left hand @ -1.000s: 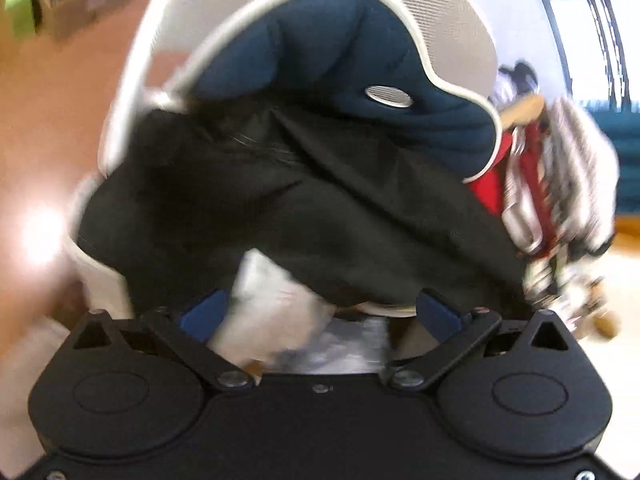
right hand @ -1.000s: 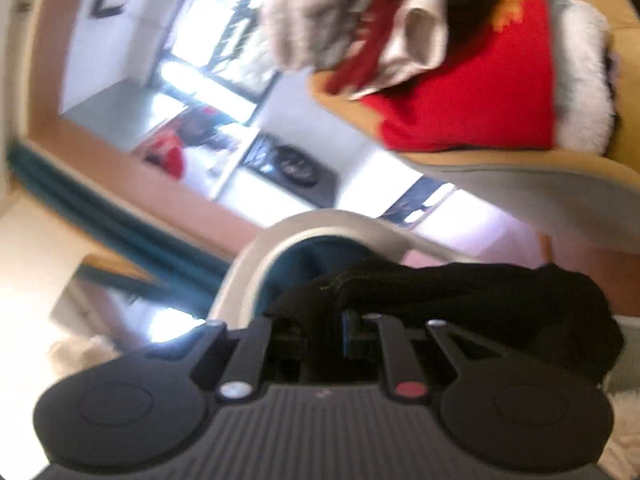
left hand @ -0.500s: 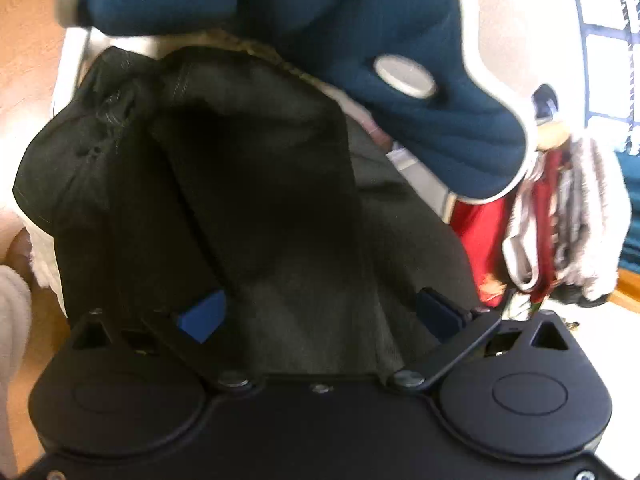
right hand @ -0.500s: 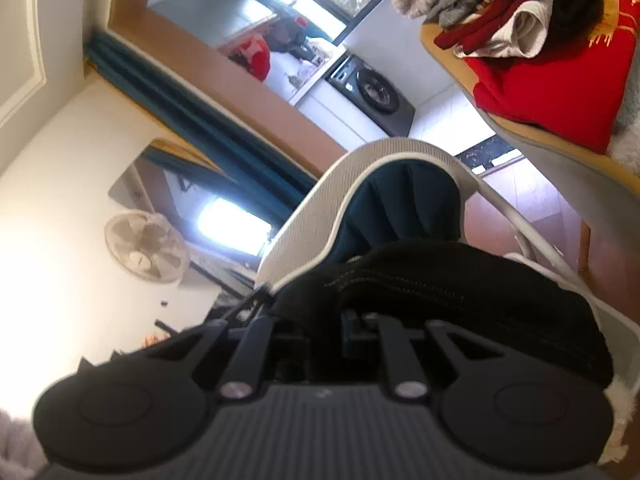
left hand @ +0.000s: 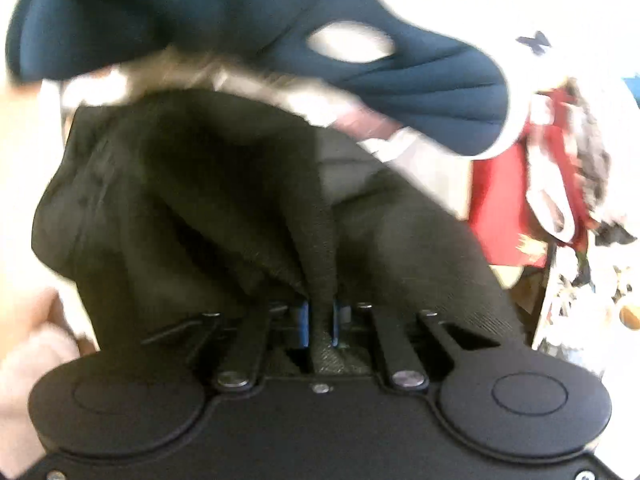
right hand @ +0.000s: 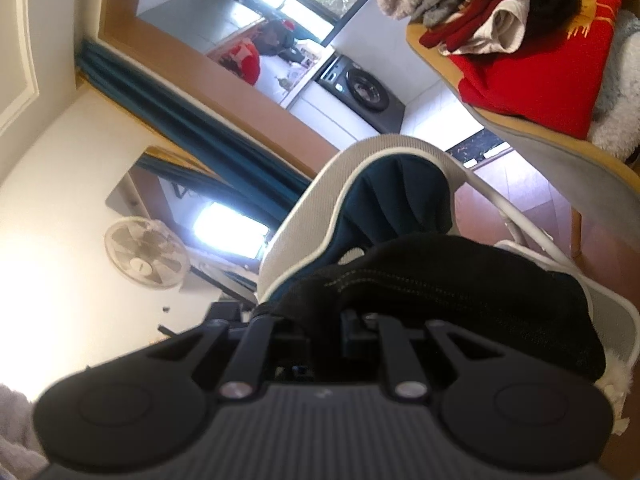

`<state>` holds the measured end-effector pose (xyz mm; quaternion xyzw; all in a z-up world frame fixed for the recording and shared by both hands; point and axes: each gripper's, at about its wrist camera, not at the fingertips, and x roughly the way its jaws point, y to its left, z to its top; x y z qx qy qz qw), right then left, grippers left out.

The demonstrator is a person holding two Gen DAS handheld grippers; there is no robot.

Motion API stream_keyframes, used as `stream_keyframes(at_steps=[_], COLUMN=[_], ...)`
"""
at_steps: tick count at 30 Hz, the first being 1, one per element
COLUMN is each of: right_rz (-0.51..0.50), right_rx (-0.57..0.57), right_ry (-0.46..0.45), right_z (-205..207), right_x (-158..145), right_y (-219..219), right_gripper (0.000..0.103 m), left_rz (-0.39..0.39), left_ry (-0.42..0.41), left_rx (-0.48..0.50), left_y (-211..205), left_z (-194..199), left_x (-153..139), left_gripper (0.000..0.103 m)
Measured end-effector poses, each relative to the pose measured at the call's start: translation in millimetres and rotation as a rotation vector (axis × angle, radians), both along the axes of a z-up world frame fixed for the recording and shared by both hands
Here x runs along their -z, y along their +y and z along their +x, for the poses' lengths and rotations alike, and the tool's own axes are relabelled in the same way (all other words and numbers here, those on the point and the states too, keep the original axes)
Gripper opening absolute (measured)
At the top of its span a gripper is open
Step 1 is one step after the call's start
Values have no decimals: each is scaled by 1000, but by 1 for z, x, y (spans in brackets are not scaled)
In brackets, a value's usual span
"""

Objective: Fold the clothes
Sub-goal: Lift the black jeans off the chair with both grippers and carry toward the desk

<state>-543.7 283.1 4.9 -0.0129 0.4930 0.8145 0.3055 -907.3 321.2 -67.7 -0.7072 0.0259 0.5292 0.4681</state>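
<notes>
A black garment (left hand: 208, 208) lies bunched on the seat of a white-framed chair with a dark blue cushion (left hand: 280, 28). My left gripper (left hand: 320, 320) is shut on a pinched fold of this cloth, which rises between the blue pads. In the right wrist view the same black garment (right hand: 460, 300) drapes over the chair (right hand: 392, 200), and my right gripper (right hand: 326, 334) is shut on its near edge. The cloth covers the right fingertips.
A second chair (right hand: 540, 136) at the upper right carries a pile of clothes, with a red garment (right hand: 540, 72) on top. That red pile (left hand: 508, 200) hangs at the right of the left wrist view. A fan (right hand: 146, 254), a blue curtain and a washing machine stand behind.
My left gripper's jaws closed from wide open onto a fold of the black garment and moved in closer. The right gripper rose and rolled, still gripping the cloth.
</notes>
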Motion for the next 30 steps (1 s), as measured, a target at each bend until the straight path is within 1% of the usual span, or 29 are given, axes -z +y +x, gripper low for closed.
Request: stream_keyframes(at_steps=[3,5,9,12,15,17,21,23,24,26,30], right_rz=[20,35,98,156,193,202,231,249,256,277,298], right_rx=[23,31,18,-2,-13,-16,-36,-48,-53,-63,-85], right_ry=[40,77,143,182,228,264,306,330,343,360,372], right_z=[4,5,1,-10,-21,-28,-39,-44,-47,-53,-66], right_x=[-13,-25,-57,-81,-102,-114,-141,-156,-163,-178,-205], right_y=[4,7,14,19,24,29,37,41,43,48,57], right_gripper=[13,13,13,13,13,13,13,13,13,13,13], left_rz=[131,187,245,277,324,369,482,542,564,608,719], left_ry=[43,20,-35,-78,-107,-91,-33,-19,-17,4,72], left_rx=[54,65,61,50,48,58,102,121,127,136,159], left_y=[-2,-7,-22,-37,-55,-64,-74,-80,-81,-84,-98], left_z=[-4,-11,-29,-43,-55,-58,-57,-57,-56,-57,-64], left_x=[-37,-56,-84,-99,-113,-127,-157,-172,-177,-190,-215], left_gripper=[9,9,9,10,15,18,22,29,31,36,40])
